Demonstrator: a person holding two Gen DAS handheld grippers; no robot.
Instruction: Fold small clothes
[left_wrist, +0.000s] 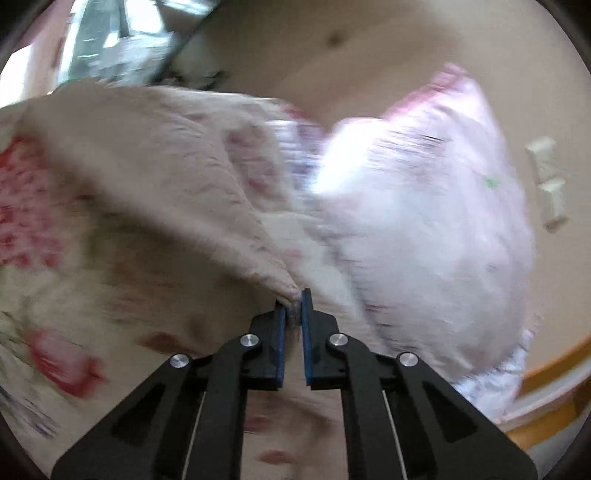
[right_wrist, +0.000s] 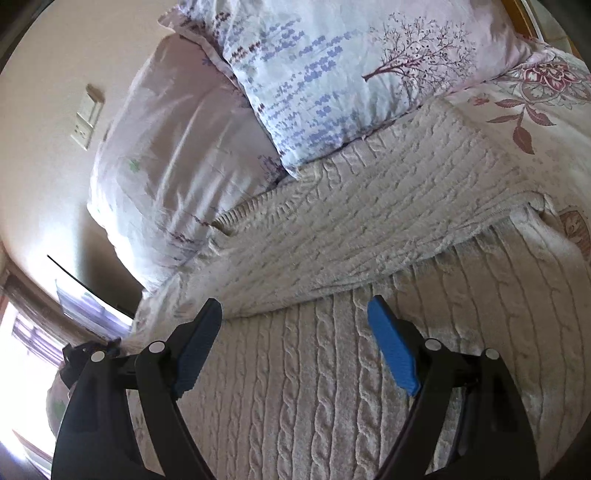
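- Knitwear, a cream cable-knit sweater (right_wrist: 332, 369), is lying spread on the bed just ahead of and below my right gripper (right_wrist: 295, 314), its folded flap's edge running crosswise between the splayed, empty fingers
- I am reckoning this nearer hand takes that edge
- My left gripper (left_wrist: 293, 306) is pinching a beige cloth (left_wrist: 166, 177) corner, lifted

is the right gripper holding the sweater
No, the right gripper has its fingers spread wide apart above the cable-knit sweater, with nothing pinched between them.
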